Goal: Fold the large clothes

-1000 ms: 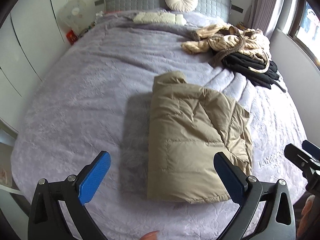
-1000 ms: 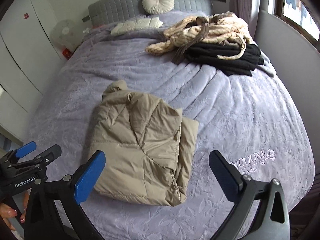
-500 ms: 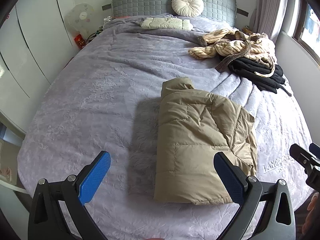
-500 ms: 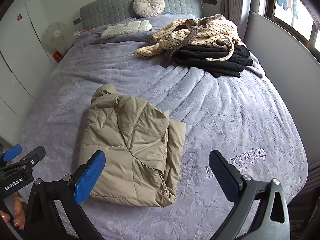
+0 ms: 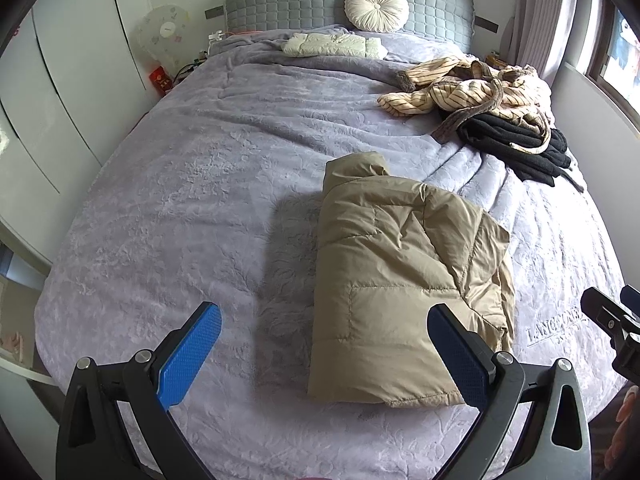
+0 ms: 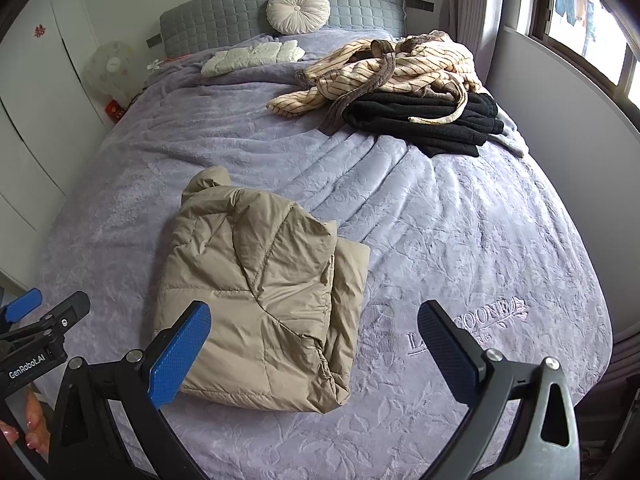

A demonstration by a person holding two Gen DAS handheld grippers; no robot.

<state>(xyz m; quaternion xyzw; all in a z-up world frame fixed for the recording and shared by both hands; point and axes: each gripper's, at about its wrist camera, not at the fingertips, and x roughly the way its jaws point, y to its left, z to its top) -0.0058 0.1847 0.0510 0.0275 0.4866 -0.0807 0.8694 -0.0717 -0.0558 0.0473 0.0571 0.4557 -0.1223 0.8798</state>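
Note:
A tan puffer jacket (image 5: 400, 280) lies folded in a compact rectangle on the lavender bed cover (image 5: 200, 184); it also shows in the right wrist view (image 6: 260, 292). My left gripper (image 5: 324, 348) is open and empty, held above the bed's foot, short of the jacket's near edge. My right gripper (image 6: 316, 344) is open and empty, held above the jacket's near right corner. Neither touches the jacket. The right gripper's tip (image 5: 612, 320) shows at the right edge of the left wrist view, and the left gripper's tip (image 6: 44, 320) at the left of the right wrist view.
A striped cream robe (image 6: 392, 68) lies heaped on folded black clothes (image 6: 424, 120) at the bed's far right. A folded white garment (image 6: 252, 56) and a round cushion (image 6: 298, 4) lie by the grey headboard. White wardrobes (image 5: 48, 92) stand left, a window wall right.
Both grippers have drawn back and up from the bed, so the jacket and bed sit farther away in both views. The jacket has not moved. Both grippers stay open.

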